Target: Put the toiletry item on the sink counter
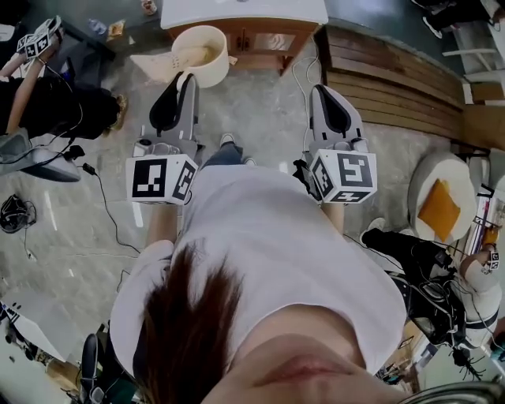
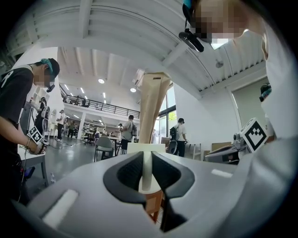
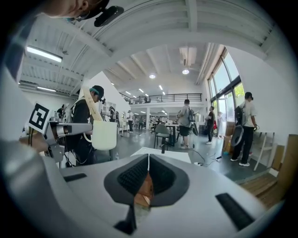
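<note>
My left gripper (image 1: 188, 80) is shut on the wall of a cream cup (image 1: 209, 57), holding it level in front of me. A tall beige tube (image 1: 188, 57) stands in the cup. In the left gripper view the jaws (image 2: 146, 157) pinch the thin white cup wall (image 2: 146, 174), and the tube (image 2: 153, 107) rises behind it. The right gripper view shows the cup (image 3: 104, 135) at the left. My right gripper (image 1: 319, 89) is beside it, its jaws (image 3: 148, 158) shut and holding nothing. The white-topped wooden sink counter (image 1: 245, 14) lies just ahead, with its white top (image 3: 174, 157) also in the right gripper view.
Wooden decking (image 1: 394, 79) runs to the right of the counter. A person (image 1: 47, 102) with another gripper stands at the left, and cables (image 1: 102, 197) trail on the floor. A round stool with an orange pad (image 1: 442, 207) is at the right. Several people stand farther off.
</note>
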`<state>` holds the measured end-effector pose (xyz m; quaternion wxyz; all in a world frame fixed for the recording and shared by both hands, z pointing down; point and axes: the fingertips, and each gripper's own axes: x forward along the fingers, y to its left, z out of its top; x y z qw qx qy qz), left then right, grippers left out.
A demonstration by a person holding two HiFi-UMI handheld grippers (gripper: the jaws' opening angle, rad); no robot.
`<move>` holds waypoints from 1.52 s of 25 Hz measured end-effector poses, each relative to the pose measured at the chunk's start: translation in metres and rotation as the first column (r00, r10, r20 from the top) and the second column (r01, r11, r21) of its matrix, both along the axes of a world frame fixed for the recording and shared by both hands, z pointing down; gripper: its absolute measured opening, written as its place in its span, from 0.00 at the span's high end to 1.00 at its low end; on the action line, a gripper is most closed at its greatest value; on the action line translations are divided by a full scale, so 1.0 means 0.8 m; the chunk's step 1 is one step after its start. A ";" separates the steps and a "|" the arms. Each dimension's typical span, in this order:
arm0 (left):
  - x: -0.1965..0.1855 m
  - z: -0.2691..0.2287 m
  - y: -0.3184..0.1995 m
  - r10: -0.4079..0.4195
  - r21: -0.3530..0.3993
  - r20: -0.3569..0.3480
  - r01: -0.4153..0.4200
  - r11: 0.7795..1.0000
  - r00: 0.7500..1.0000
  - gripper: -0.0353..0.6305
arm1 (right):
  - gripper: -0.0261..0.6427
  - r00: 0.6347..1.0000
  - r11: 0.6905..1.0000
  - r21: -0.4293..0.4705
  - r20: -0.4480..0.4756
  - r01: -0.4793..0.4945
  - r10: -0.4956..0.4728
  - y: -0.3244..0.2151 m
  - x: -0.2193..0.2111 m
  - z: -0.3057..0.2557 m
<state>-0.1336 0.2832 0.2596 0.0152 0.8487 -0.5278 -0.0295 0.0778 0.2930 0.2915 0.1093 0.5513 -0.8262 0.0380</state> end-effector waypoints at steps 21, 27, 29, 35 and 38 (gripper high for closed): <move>-0.080 -0.017 -0.140 -0.008 0.030 0.017 0.008 1.000 1.000 0.86 | 0.94 0.998 0.998 0.025 0.020 -0.059 0.059 -0.134 -0.053 -0.014; -0.090 -0.009 -0.152 -0.031 0.009 0.006 0.031 0.999 1.000 0.86 | 0.94 0.998 0.998 -0.005 0.012 -0.056 0.056 -0.144 -0.054 0.001; -0.089 -0.008 -0.157 -0.036 0.005 0.002 0.036 0.999 0.999 0.86 | 0.94 0.999 0.999 -0.011 0.014 -0.052 0.052 -0.150 -0.053 0.004; -0.085 -0.008 -0.173 -0.060 0.002 0.000 0.060 0.998 0.998 0.86 | 0.94 1.000 1.000 -0.016 0.023 -0.015 0.015 -0.174 -0.054 0.007; -0.078 -0.011 -0.187 -0.071 0.009 0.002 0.071 0.997 0.997 0.86 | 0.94 1.000 1.000 -0.015 0.028 0.002 -0.001 -0.192 -0.046 0.008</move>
